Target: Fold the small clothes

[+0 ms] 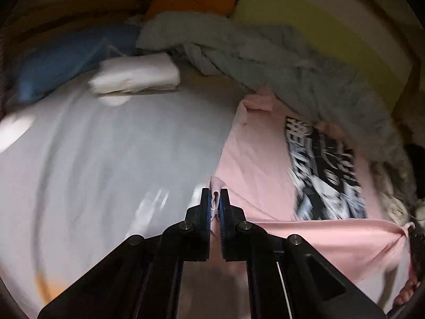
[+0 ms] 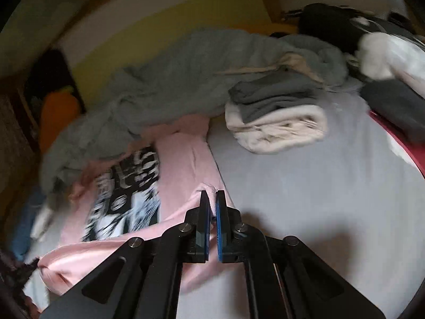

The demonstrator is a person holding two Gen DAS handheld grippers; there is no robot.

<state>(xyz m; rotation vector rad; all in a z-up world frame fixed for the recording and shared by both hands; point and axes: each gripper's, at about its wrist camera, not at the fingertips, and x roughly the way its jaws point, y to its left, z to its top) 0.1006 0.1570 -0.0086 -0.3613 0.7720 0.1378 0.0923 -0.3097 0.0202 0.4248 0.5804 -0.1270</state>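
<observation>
A pink T-shirt [image 1: 255, 159] with a black-and-white print [image 1: 326, 170] lies on the pale bed sheet [image 1: 106, 154], its near edge lifted and stretched. My left gripper [image 1: 214, 199] is shut on one corner of that edge, with pink cloth pinched between the blue pads. In the right wrist view the same pink T-shirt [image 2: 186, 164] spreads to the left, and my right gripper [image 2: 212, 199] is shut on its other corner. The hem runs taut between the two grips. Both views are motion-blurred.
A crumpled grey blanket [image 1: 279, 61] lies behind the shirt. A folded white garment [image 1: 138, 74] and a blue pillow [image 1: 61, 61] sit at the far left. Folded grey and cream clothes [image 2: 276, 114] are stacked at the right, beside a red-edged thing [image 2: 393, 133].
</observation>
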